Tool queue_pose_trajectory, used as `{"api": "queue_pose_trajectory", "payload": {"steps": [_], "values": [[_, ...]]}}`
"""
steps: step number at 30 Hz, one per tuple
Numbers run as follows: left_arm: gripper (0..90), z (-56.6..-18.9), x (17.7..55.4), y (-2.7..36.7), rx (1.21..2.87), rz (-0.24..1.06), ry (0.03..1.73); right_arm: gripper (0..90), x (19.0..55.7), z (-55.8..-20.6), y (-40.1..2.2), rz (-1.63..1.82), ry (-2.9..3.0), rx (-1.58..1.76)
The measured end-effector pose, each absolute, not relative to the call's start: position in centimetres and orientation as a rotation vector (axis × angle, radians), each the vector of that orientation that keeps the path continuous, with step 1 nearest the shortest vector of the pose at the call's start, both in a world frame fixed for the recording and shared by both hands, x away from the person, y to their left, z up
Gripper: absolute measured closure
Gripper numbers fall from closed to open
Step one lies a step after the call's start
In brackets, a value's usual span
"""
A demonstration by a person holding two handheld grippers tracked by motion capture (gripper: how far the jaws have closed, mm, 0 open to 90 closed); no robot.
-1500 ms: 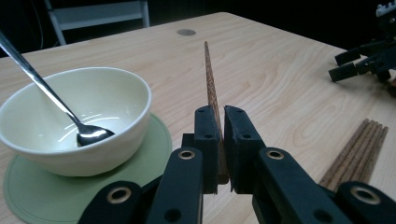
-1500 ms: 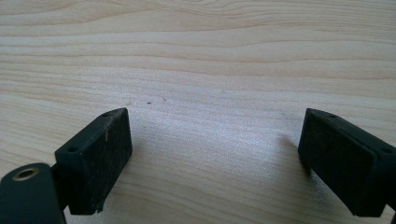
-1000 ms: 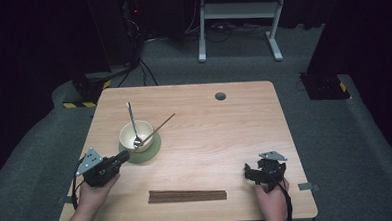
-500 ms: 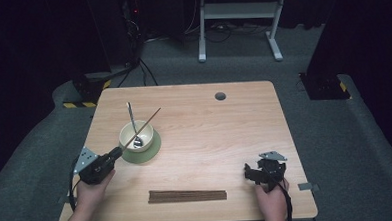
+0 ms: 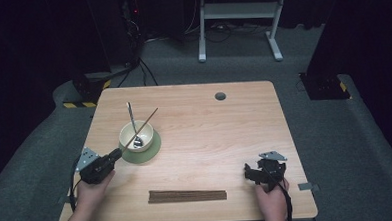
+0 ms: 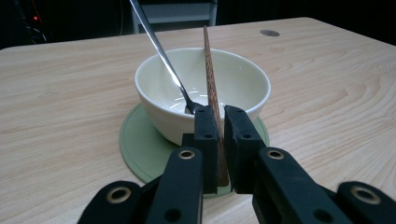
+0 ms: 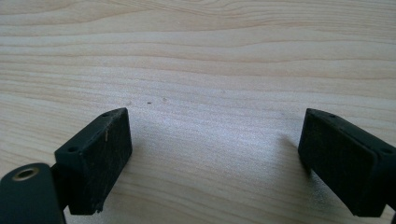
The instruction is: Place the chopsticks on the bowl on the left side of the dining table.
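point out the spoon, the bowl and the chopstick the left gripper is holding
spoon (image 6: 161,51), left gripper view, on the middle of its metal handle
bowl (image 6: 163,109), left gripper view, on its outer front wall
chopstick (image 6: 210,74), left gripper view, on the shaft above the jaws
left gripper (image 6: 221,140), left gripper view, between its fingertips

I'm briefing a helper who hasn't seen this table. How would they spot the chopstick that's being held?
Find the cream bowl on its green coaster, at the wooden table's left side. Two things lean in it: a shiny metal spoon and one dark wooden chopstick. The chopstick is the one pinched in the left hand-held gripper, apart from the bundle of chopsticks at the near edge.
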State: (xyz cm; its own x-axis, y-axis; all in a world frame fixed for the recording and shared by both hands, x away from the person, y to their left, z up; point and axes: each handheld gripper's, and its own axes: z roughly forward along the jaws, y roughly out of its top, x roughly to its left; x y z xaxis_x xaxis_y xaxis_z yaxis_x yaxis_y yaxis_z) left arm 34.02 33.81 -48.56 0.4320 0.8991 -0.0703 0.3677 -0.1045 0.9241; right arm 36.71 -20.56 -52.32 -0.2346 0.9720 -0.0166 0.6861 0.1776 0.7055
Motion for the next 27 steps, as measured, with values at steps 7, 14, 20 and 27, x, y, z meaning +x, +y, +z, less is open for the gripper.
{"api": "queue_pose_trajectory", "payload": {"steps": [7,14,20,27], "values": [[82.9,-48.8,34.1,33.8,1.693,0.650,1.123,9.5,36.7,-52.3,-20.6,0.807,1.990,1.558],[82.7,-48.8,34.1,33.7,1.699,0.647,1.117,9.5,36.7,-52.3,-20.6,0.807,1.990,1.557],[66.7,-48.6,34.0,33.5,1.711,0.669,1.136,9.5,36.7,-52.3,-20.6,0.807,1.990,1.558],[58.1,-47.1,31.8,31.0,1.744,0.711,1.009,9.5,36.7,-52.3,-20.6,0.808,1.990,1.558]]}}
